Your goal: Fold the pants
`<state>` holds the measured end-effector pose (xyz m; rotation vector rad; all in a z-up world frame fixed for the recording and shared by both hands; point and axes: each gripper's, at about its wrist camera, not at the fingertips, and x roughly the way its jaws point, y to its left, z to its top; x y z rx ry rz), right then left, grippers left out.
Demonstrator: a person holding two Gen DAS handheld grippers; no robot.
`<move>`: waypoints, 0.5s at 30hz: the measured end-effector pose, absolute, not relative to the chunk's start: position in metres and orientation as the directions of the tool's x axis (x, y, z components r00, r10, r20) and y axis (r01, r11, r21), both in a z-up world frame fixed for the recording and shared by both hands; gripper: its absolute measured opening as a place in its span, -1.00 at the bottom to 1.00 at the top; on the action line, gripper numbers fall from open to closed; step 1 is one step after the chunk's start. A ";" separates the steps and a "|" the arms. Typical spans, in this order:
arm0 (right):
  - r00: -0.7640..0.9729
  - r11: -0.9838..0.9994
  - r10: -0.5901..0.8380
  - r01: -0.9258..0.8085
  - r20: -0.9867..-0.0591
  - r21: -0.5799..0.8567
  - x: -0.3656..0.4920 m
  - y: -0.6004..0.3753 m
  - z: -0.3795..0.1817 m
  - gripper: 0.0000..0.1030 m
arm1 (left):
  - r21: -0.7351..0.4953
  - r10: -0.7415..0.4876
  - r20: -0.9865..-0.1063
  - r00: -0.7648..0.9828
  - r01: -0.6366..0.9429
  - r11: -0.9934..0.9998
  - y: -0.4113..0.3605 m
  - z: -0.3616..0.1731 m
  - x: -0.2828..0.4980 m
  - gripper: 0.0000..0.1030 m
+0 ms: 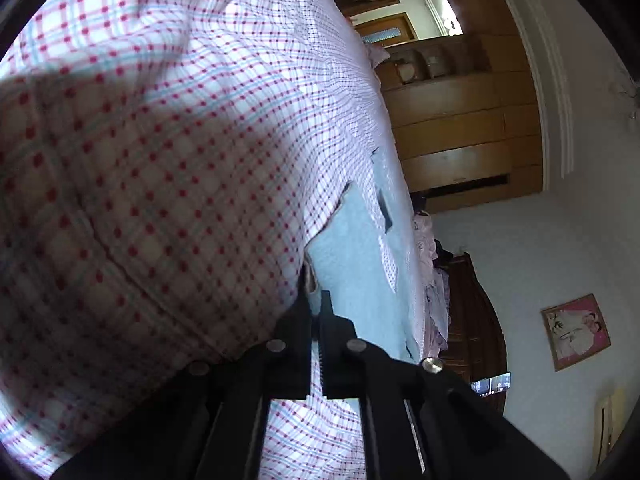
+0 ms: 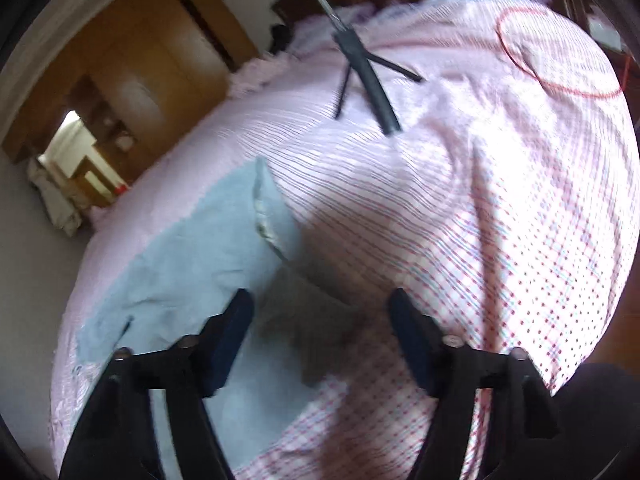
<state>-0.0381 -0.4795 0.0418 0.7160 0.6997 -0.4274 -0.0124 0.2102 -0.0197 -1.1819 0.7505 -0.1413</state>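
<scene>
Left gripper (image 1: pixel 318 300) pinches the pants (image 1: pixel 352 264) edge; right gripper (image 2: pixel 322 312) is spread, empty, above the bed (image 2: pixel 500 208). Pants look light, limp: grab hem corners.

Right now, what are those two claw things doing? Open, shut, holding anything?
Left gripper: shut, pinching the edge of the light blue pants.
Right gripper: open, holding nothing, above the pants on the checked bedsheet.
</scene>
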 end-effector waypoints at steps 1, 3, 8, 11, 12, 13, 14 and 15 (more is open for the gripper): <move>0.687 0.673 -0.107 0.582 -0.719 0.456 -0.038 -0.481 0.037 0.09 | -0.869 -0.469 -0.460 0.754 -0.272 0.414 0.209 -0.017 -0.013 -0.96; 0.675 0.675 -0.100 0.586 -0.731 0.448 -0.036 -0.480 0.032 0.09 | -0.859 -0.461 -0.469 0.753 -0.267 0.438 0.205 -0.012 -0.013 -0.95; 0.666 0.716 -0.113 0.569 -0.738 0.404 -0.031 -0.469 0.031 0.09 | -0.875 -0.477 -0.452 0.754 -0.270 0.402 0.207 -0.015 -0.011 -0.95; 0.665 0.718 -0.118 0.570 -0.737 0.399 -0.030 -0.468 0.027 0.07 | -0.873 -0.475 -0.454 0.754 -0.269 0.407 0.213 -0.014 -0.014 -0.95; 0.667 0.716 -0.118 0.570 -0.735 0.403 -0.031 -0.468 0.026 0.02 | -0.873 -0.475 -0.454 0.754 -0.269 0.408 0.213 -0.014 -0.014 -0.95; 0.667 0.713 -0.122 0.574 -0.734 0.403 -0.033 -0.468 0.026 -0.26 | -0.873 -0.476 -0.453 0.754 -0.268 0.407 0.213 -0.014 -0.014 -0.95; 0.667 0.710 -0.128 0.578 -0.734 0.402 -0.033 -0.469 0.025 -0.54 | -0.873 -0.476 -0.453 0.753 -0.268 0.408 0.212 -0.013 -0.012 -0.95; 0.671 0.706 -0.116 0.574 -0.732 0.414 -0.035 -0.471 0.025 -0.58 | -0.873 -0.477 -0.454 0.753 -0.267 0.409 0.212 -0.014 -0.011 -0.96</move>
